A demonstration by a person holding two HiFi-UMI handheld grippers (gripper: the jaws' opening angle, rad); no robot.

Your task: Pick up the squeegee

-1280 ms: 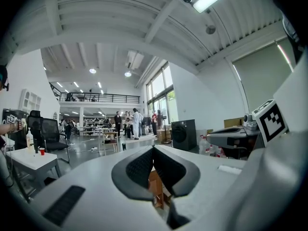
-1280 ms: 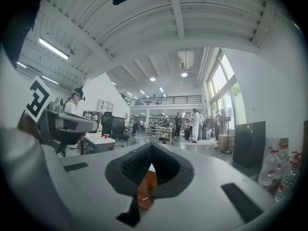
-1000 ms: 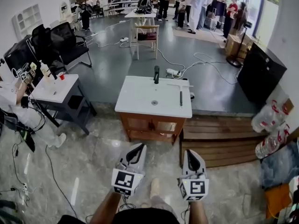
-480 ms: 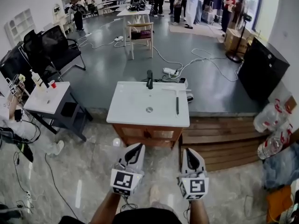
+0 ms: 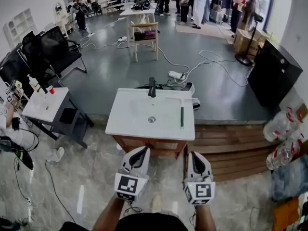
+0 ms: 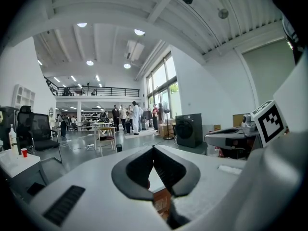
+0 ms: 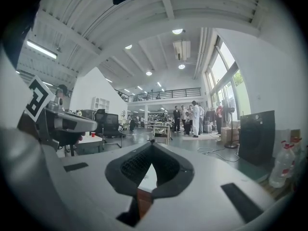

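Observation:
The squeegee [image 5: 182,116] lies on the right part of a white sink counter [image 5: 130,121], its dark handle pointing toward me and its blade at the far end. A black tap [image 5: 152,87] stands at the counter's far edge. My left gripper [image 5: 143,150] and right gripper [image 5: 193,154] are held side by side just short of the counter's near edge. Both are shut and empty. In the left gripper view the left gripper's fingertips [image 6: 153,148] meet, and in the right gripper view so do the right gripper's [image 7: 152,145]. Both grippers are well apart from the squeegee.
A wooden cabinet [image 5: 154,145] carries the counter. Wooden steps [image 5: 226,146] adjoin it on the right, with large water bottles [image 5: 281,126] and a black appliance [image 5: 272,73] beyond. A small white table [image 5: 45,105] and office chairs [image 5: 53,47] stand left. Cables cross the floor; people stand far back.
Both grippers and my view have advanced toward the counter, which now sits lower and nearer in the head view. The jaws stayed shut. The squeegee has not moved on the counter.

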